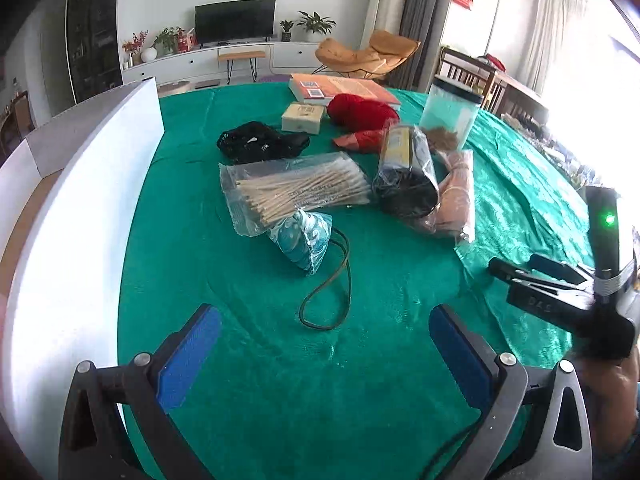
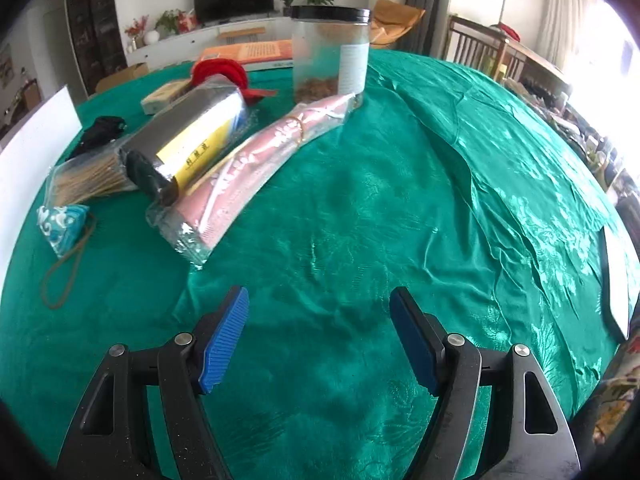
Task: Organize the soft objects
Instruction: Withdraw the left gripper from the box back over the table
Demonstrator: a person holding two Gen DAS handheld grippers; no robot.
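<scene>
Soft items lie on the green tablecloth [image 1: 240,360]: a blue-white patterned pouch [image 1: 302,240] with a brown cord, a black cloth [image 1: 260,144], a red bundle [image 1: 360,110] and a pink cloth in clear wrap [image 1: 454,200]. My left gripper [image 1: 324,320] stands open just above the cloth, the cord loop lying between its fingertips, untouched. My right gripper [image 2: 320,312] is open over bare cloth, with the pink wrap [image 2: 248,164] ahead to its left and the pouch [image 2: 64,226] far left. The left wrist view shows the right gripper [image 1: 516,264] at its right edge.
A bag of wooden sticks [image 1: 292,190], a black roll with a yellow label [image 1: 404,172], a clear jar with a black lid [image 2: 330,52], a small box [image 1: 302,117] and a book [image 1: 344,88] share the table. A white board [image 1: 80,220] stands along the left edge.
</scene>
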